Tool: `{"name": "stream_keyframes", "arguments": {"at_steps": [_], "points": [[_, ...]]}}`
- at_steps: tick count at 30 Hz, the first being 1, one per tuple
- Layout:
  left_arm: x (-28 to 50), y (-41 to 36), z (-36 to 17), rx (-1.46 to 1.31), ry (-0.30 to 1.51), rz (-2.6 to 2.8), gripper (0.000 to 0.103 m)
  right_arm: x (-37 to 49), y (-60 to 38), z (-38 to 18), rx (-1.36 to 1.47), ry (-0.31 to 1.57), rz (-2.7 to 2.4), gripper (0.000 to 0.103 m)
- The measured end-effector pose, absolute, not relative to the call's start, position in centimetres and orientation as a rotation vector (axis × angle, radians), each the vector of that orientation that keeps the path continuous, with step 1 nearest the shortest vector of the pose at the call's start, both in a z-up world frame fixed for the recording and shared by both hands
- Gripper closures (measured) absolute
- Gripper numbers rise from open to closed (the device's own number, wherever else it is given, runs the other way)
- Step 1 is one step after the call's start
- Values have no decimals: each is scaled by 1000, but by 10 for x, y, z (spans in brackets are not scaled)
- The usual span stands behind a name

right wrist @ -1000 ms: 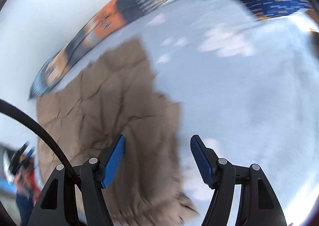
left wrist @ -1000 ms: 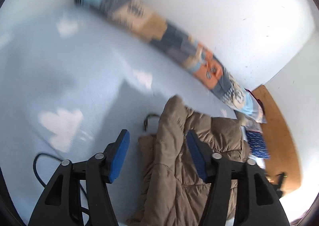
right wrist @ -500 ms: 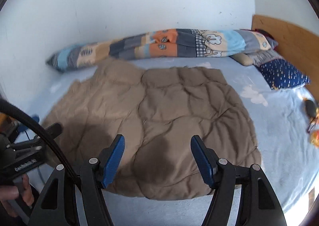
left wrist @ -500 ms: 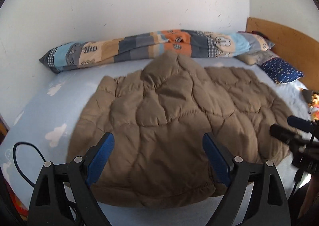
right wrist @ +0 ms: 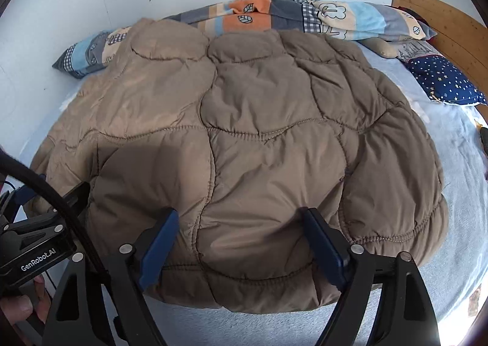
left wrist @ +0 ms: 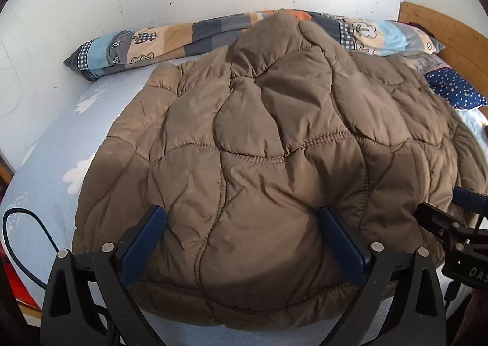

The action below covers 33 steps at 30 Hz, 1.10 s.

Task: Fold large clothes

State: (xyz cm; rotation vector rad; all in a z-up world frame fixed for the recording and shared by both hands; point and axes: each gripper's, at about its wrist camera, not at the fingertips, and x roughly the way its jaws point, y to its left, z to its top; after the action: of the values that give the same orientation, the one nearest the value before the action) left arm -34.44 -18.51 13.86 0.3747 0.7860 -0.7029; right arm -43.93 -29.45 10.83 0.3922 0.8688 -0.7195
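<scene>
Brown quilted jacket [left wrist: 274, 138]: one, spread on bed [left wrist: 55, 163]; two pillows.

A quilted brown jacket [left wrist: 274, 138] spread over the bed hides the middle of the patchwork bolster [left wrist: 146, 44] along the far wall, and its own underside and sleeves cannot be made out. At far right, the wooden headboard [right wrist: 451, 31] and the star-print pillow [right wrist: 442, 80] are cut off by the lens edge. The person's hand [right wrist: 18, 309] at near left shows only fingertips, the rest out of frame.
</scene>
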Motion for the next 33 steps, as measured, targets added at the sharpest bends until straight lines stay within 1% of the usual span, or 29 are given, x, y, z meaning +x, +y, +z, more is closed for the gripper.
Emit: {"name": "stream_keyframes", "arguments": {"at_steps": [8,26,30,33], "points": [[-347,-187,133,391,783,-691,1,-431,-291,105,362,891,-722,10],[-347,-187,132,386,787,-695,0,-428,-285,104,347,896,-724,8],[-344,-189,138,398,816,-683,0,-431,-283,111,356,890,-724,8],[-344,-187,144,388,825,-682,0,-442,-275,127,328,837,-739,7]]}}
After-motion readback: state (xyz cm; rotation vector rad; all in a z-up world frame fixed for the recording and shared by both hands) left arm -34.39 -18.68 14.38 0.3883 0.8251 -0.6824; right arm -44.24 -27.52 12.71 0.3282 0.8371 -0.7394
